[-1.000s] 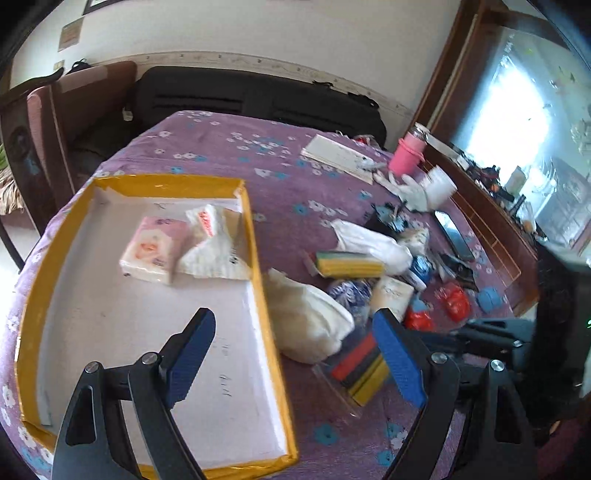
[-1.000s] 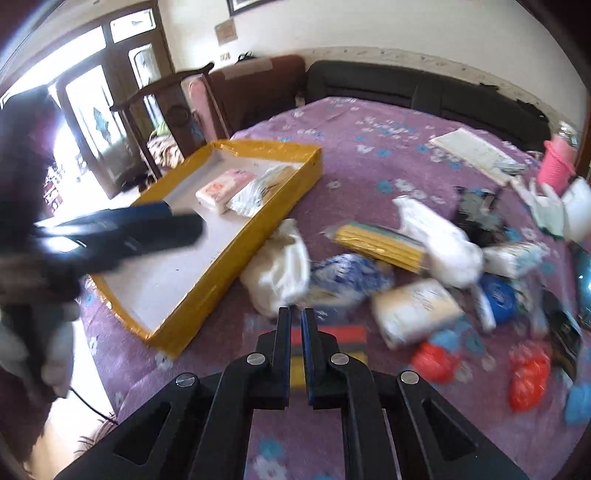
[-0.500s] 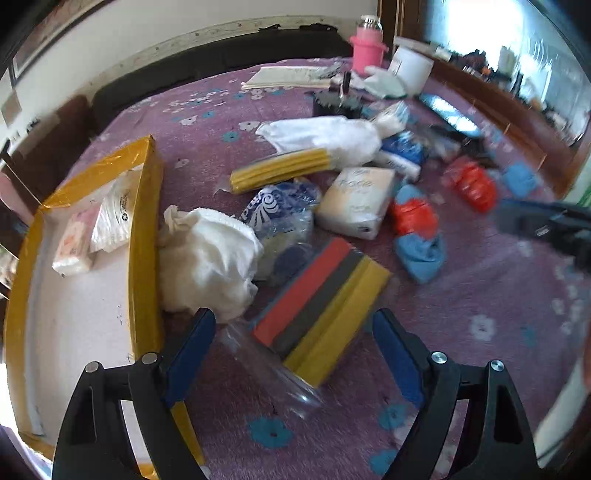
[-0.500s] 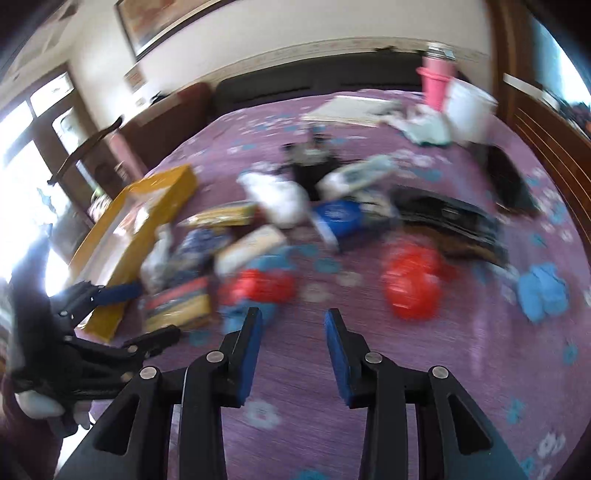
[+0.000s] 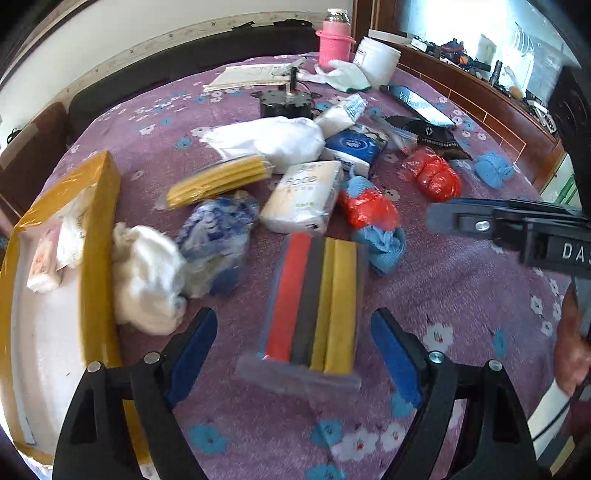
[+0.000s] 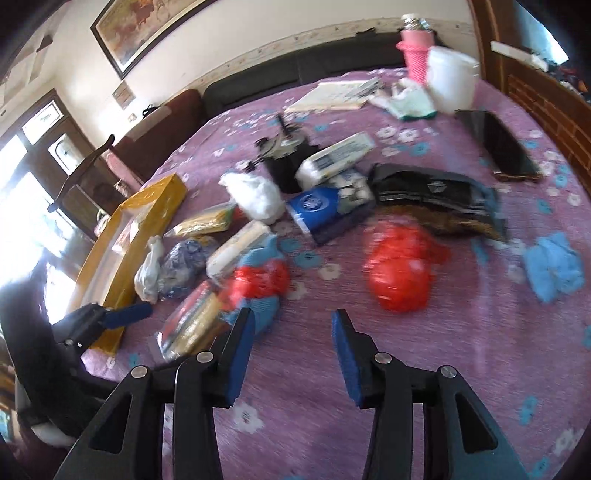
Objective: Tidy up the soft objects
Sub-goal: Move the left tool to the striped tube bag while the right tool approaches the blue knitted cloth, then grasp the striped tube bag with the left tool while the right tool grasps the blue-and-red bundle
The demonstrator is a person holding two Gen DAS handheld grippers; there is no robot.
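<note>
Two tools, left tool wide, right tool opening

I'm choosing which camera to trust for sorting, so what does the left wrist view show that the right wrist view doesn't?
Only the left wrist view shows the inside of the yellow tray, with soft packets lying in it, and the striped sponge pack lined up between the open jaws of the left hand-held gripper.

Only the right wrist view shows the framed picture on the wall, and the right hand-held gripper, its jaws opening over bare cloth with nothing between them.

Both show the red bag, the pink bottle and the white tissue pack.
</note>
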